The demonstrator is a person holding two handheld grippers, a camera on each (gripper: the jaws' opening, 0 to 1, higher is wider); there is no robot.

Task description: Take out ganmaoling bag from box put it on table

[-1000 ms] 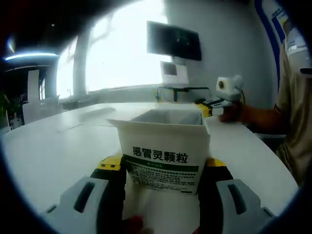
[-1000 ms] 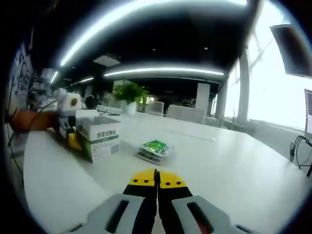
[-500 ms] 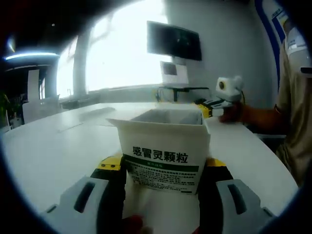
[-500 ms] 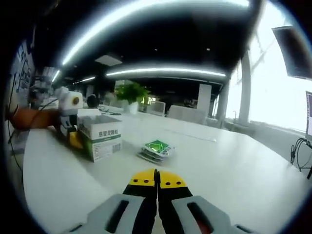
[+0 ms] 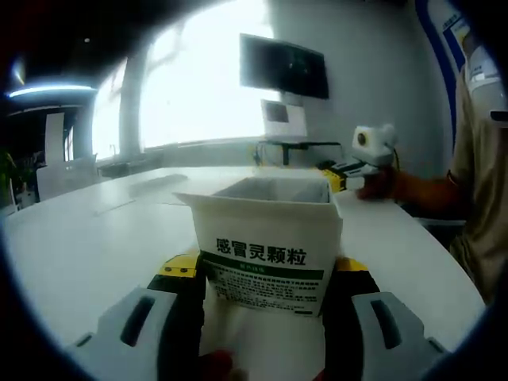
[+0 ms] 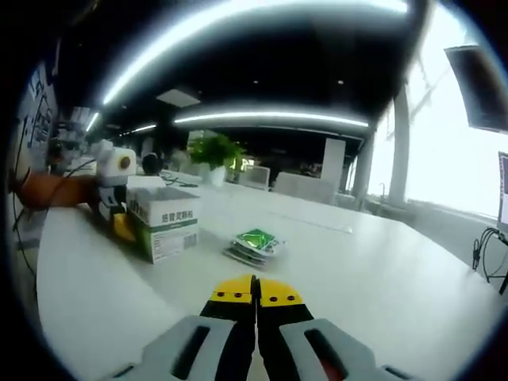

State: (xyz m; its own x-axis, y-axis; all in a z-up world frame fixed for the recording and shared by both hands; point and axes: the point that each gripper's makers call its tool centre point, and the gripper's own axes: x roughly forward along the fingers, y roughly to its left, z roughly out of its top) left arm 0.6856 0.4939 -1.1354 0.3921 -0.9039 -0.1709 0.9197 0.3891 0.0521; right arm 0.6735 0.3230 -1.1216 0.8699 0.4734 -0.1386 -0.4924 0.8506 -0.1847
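A white medicine box [image 5: 268, 242] with green print stands open-topped on the white table, clamped between the yellow-tipped jaws of my left gripper [image 5: 266, 278]. In the right gripper view the same box [image 6: 164, 222] stands at the left with the left gripper [image 6: 119, 214] behind it. Green ganmaoling bags [image 6: 254, 244] lie in a small pile on the table to the right of the box. My right gripper [image 6: 255, 292] is shut with nothing in it, low over the table and well short of the bags. The right gripper [image 5: 349, 176] also appears beyond the box.
A person's forearm [image 5: 425, 190] and torso are at the right of the left gripper view. A wall monitor [image 5: 284, 67] and a small desk stand behind the table. A potted plant [image 6: 213, 152] and office chairs sit far back in the right gripper view.
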